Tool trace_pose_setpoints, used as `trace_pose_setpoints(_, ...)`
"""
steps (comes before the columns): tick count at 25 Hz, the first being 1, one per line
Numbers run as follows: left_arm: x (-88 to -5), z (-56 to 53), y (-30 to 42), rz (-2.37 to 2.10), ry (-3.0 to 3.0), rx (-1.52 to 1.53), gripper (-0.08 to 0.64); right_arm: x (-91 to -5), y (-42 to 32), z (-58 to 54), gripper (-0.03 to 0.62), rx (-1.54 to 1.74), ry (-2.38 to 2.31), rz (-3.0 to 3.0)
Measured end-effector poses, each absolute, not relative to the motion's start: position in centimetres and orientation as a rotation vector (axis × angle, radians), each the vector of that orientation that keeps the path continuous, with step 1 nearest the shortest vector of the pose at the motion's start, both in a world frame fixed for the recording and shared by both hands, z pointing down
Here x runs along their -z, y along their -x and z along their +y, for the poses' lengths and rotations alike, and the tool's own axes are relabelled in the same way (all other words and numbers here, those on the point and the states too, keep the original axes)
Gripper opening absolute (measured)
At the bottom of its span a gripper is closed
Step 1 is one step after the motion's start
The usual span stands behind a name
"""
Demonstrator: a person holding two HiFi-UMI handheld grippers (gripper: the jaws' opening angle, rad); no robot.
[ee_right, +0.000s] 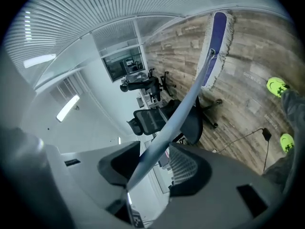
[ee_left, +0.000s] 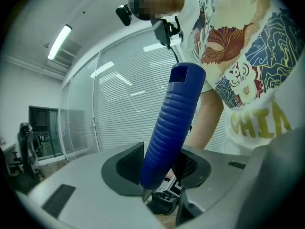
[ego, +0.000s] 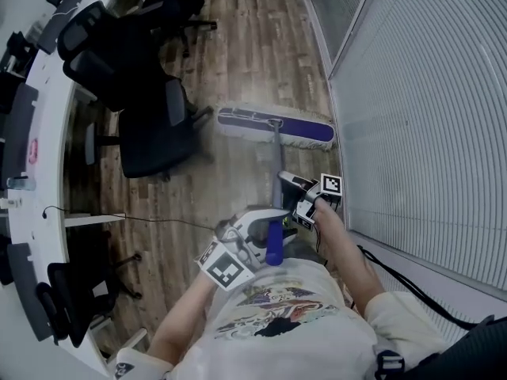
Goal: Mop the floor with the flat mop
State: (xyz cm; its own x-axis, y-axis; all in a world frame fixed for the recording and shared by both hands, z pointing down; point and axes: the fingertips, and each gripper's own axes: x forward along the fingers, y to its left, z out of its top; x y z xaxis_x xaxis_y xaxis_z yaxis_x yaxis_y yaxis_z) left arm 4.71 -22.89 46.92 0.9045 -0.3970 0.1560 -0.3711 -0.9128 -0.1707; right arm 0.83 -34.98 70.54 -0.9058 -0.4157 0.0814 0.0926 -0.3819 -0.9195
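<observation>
- Evidently one flat mop (ego: 276, 127) lay with its head on the wood floor (ego: 261, 46), near the blinds (ego: 428, 117).
- Left gripper (ee_left: 162, 175): fingers pinched its one blue grip (ee_left: 174, 123).
- Right gripper (ee_right: 152, 161): fingers spread loosely around the grey pole (ee_right: 190, 97).
- Two black chairs (ego: 150, 129) stood nearby.

We're looking down on a wood-plank floor (ego: 253, 46). On the left, a curved white desk (ego: 51, 125) sweeps from near to far, with black office chairs (ego: 150, 133) just beside it. On the right, white slatted blinds (ego: 428, 117) line the wall. Overhead, a strip light (ee_left: 59, 41) glows.
</observation>
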Motion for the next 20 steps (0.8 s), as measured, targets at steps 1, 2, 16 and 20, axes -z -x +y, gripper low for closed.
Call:
trace_pose_setpoints(1, -47.2, -24.6, -5.1, 0.609, 2.925, 0.291, 0.141, -70.7, -1.1, -36.7, 0.192, 2.342, 0.436, 1.518)
trace_pose_setpoints(2, -47.5, -26.4, -5.4, 0.63, 2.917, 0.296, 0.141, -70.8, -1.4, -38.5, 0.19, 2.342, 0.439, 1.506)
trace_pose_setpoints(16, -49.8, -37.7, -2.9, 0.836, 2.838, 0.419, 0.14, -72.6, 1.1, -50.3, 0.184, 2.403, 0.418, 1.626)
trace_pose_setpoints(20, -50.7, -36.5, -3.0, 0.841, 2.851, 0.439, 0.14, -73.1, 1.2, -49.2, 0.177, 2.43, 0.418, 1.603)
